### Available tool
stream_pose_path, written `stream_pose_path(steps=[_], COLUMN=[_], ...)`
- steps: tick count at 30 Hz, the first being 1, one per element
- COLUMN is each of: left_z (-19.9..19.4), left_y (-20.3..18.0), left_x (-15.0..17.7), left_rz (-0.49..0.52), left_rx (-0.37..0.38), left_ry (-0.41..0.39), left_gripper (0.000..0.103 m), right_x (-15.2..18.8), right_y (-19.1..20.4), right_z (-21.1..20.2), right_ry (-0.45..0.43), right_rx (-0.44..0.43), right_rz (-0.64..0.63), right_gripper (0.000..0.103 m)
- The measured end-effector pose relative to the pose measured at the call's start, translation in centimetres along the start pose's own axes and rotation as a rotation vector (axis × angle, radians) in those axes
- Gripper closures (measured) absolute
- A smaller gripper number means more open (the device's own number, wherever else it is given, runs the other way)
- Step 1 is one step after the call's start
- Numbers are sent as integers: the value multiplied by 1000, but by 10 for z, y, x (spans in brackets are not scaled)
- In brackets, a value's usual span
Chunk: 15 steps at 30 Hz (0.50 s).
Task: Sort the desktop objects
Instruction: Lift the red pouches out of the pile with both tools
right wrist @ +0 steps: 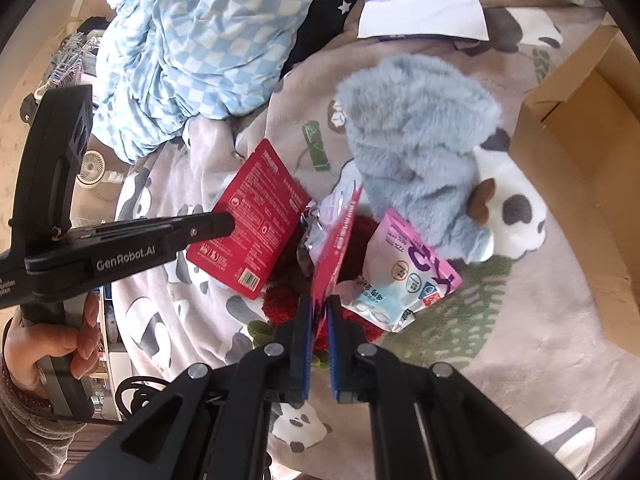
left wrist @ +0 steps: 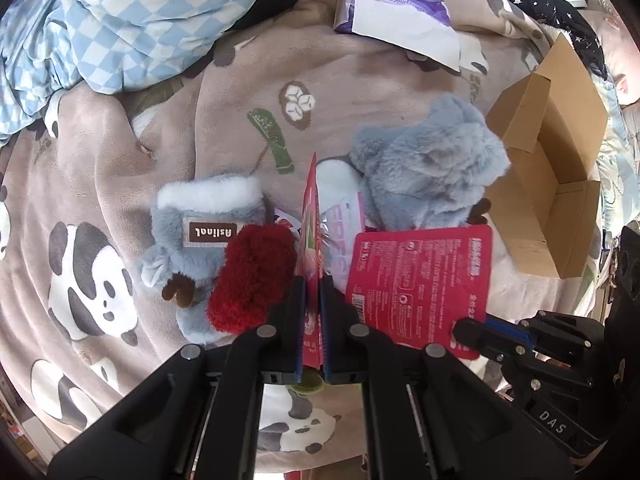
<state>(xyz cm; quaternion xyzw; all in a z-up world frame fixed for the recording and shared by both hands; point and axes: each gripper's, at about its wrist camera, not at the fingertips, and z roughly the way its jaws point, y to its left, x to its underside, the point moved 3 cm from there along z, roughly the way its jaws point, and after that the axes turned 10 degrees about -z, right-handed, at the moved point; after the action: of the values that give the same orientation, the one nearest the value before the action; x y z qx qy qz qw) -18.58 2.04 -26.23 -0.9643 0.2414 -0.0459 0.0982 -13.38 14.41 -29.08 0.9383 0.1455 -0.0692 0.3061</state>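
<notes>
My left gripper (left wrist: 314, 280) is shut on a red flat packet (left wrist: 310, 216), seen edge-on and held above the panda blanket; the same packet shows flat in the right wrist view (right wrist: 256, 216), with the left gripper (right wrist: 230, 222) clamped on its left edge. My right gripper (right wrist: 319, 300) is shut on another red-and-pink packet (right wrist: 336, 240), seen edge-on; it shows flat in the left wrist view (left wrist: 420, 280), with the right gripper (left wrist: 460, 326) on its lower corner. Below lie a red fluffy sock (left wrist: 252, 276), two grey plush gloves (left wrist: 200, 236) (left wrist: 432, 168) and a pink-and-white sachet (right wrist: 404, 276).
An open cardboard box (left wrist: 552, 184) stands at the right on the panda blanket (left wrist: 100, 160). A purple-and-white tissue pack (left wrist: 396, 12) lies at the back. A blue checked quilt (left wrist: 100, 20) is heaped at the back left.
</notes>
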Motion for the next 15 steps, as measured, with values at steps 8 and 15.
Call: stream_pose_path(steps=[8, 15], left_z=[-11, 10], left_y=[-7, -1], left_x=[5, 11], left_rz=[21, 15], left_rx=[11, 26], left_ry=[-2, 9], left_gripper=[97, 97], right_x=[-2, 1], right_y=[3, -15], right_z=[-17, 4], right_ry=[-9, 13], right_rx=[16, -37], right_rz=[14, 90], right_gripper=[101, 96])
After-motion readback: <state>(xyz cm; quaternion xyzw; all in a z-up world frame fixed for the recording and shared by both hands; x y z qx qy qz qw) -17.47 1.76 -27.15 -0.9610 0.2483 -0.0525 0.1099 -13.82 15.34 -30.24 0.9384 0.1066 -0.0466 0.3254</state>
